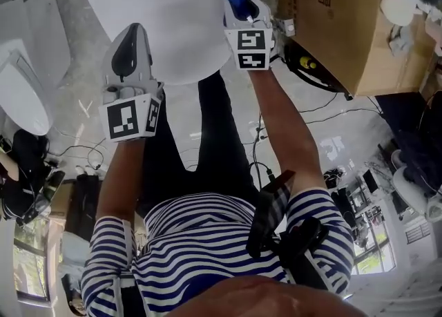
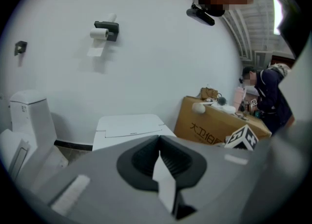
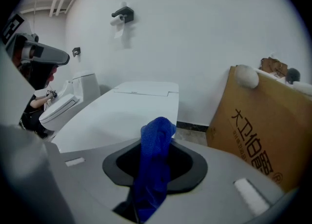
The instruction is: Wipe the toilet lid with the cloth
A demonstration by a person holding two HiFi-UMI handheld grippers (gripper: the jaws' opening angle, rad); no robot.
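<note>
Cloth [image 3: 156, 137] was bright blue, toilet lid [image 1: 169, 25] was plain white, box [image 1: 342, 29] was brown with dark print, and the shirt [image 1: 200, 239] had navy-and-white stripes.

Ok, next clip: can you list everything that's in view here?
toilet lid: one, white, just ahead of both grippers
cloth: one, blue, clamped in the right gripper's jaws
second toilet: one, white, left of the first
cardboard box: one, brown, right of the toilet
paper roll holder: one, dark with a white roll, on the wall
another person: one, dark clothing, beyond the box
left hand-held gripper: grey, jaws together, empty
right hand-held gripper: grey, shut on the cloth
</note>
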